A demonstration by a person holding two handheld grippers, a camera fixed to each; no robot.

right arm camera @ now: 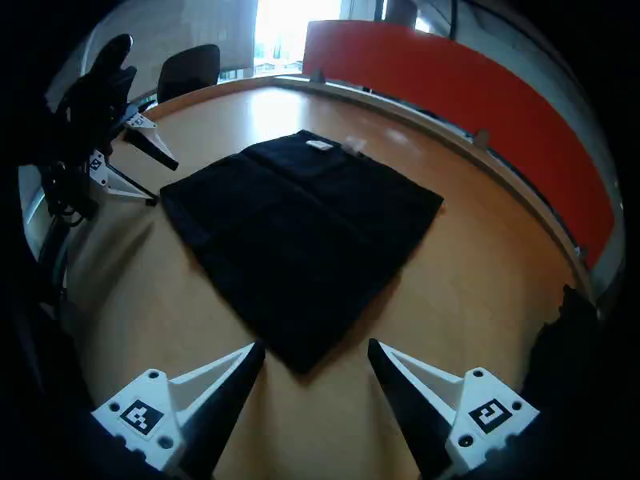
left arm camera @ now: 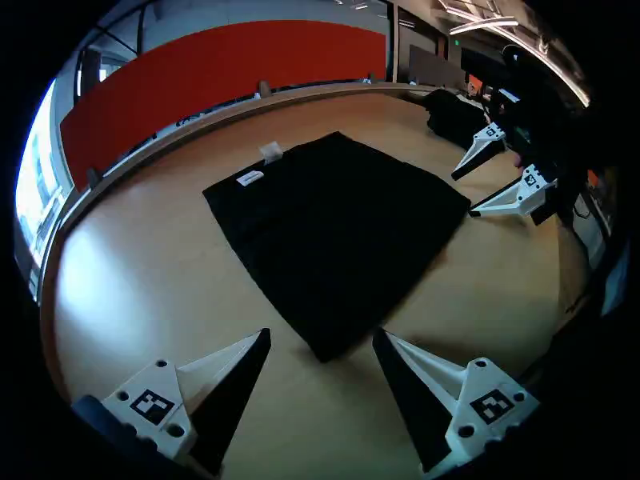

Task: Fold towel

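One black towel (left arm camera: 336, 232) lies flat at mid-frame on the wooden worktop (left arm camera: 144, 264), with one white tag (left arm camera: 250, 178) at its upper left. Two tongs: the left tongs (left arm camera: 320, 332) are spread wide and empty, flanking the towel's lowest corner; the right tongs (right arm camera: 314, 345) are likewise spread and empty at another corner.

look: plain black towel (left arm camera: 336, 232), pretty much a flat rectangle, no bunching
state: spread out, faint crease lines across it, can't tell if it's doubled over
pose: sits diagonal in both views, one corner pointing at the camera
where: middle of the wooden table (left arm camera: 144, 272), fully on it
tags: small white tag (left arm camera: 250, 178) near the far edge, another white bit poking out past that edge
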